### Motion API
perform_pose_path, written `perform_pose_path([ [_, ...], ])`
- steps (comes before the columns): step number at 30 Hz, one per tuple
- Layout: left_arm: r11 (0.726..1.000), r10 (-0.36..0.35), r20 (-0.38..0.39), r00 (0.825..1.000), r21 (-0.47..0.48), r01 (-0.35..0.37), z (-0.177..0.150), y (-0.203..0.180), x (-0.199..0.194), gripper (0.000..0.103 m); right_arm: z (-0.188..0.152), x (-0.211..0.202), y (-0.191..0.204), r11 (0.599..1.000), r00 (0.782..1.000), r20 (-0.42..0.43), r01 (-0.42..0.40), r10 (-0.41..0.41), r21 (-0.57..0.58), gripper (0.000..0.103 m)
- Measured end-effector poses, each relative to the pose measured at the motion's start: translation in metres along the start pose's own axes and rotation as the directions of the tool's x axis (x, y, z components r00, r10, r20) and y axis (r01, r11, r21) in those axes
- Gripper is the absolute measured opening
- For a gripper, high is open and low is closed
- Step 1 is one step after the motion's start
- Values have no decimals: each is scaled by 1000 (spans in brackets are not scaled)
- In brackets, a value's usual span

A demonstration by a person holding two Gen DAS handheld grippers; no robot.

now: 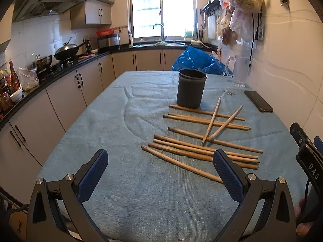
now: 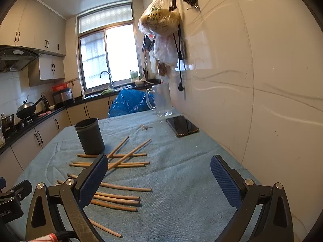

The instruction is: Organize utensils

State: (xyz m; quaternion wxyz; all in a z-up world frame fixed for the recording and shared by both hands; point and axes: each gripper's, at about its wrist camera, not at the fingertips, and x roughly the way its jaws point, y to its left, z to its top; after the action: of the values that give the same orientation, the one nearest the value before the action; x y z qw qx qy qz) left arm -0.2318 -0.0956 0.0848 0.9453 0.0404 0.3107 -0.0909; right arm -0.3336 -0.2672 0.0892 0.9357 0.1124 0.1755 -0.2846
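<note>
Several wooden chopsticks (image 1: 203,147) lie scattered on the blue tablecloth (image 1: 141,181), most side by side and two crossed over the others. In the right wrist view the same chopsticks (image 2: 121,187) lie to the left. A dark cylindrical holder (image 1: 191,88) stands upright just behind them, also the holder (image 2: 89,136) in the right wrist view. My left gripper (image 1: 160,159) is open above the near cloth, left of the chopsticks' near ends. My right gripper (image 2: 158,166) is open, with nothing between its fingers, to the right of the chopsticks.
A black phone (image 1: 258,100) and a glass mug (image 1: 240,70) sit at the table's right side by the white wall; keys (image 2: 145,127) lie near them. A blue bag (image 1: 199,60) rests behind the table. Kitchen counters and cabinets run along the left.
</note>
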Motion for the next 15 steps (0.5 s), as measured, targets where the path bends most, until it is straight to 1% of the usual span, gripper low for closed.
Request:
perform_pose_path([
  [6,1000,-5,-51,999,-8,4,-1,1,18,103,-4,13,0,1000,999,-38,-8,8,4,103],
  [10,999,-29,-117,993,-39,24,-1,8,34,103,-7,23,2,999,996,-77,-39,39,-2,103],
  [11,998,-38,-132,991,-52,31,0,11,37,103,-7,27,2,998,993,-99,-68,67,-10,103],
  [13,995,-60,-167,984,-88,46,0,18,45,103,-5,34,4,986,976,-158,-161,153,-40,103],
  [14,992,-79,-186,979,-111,59,0,22,49,103,-5,37,7,973,959,-194,-223,207,-67,102],
  [15,989,-96,-201,975,-130,71,-1,24,53,103,-5,38,9,953,938,-229,-288,261,-94,102],
])
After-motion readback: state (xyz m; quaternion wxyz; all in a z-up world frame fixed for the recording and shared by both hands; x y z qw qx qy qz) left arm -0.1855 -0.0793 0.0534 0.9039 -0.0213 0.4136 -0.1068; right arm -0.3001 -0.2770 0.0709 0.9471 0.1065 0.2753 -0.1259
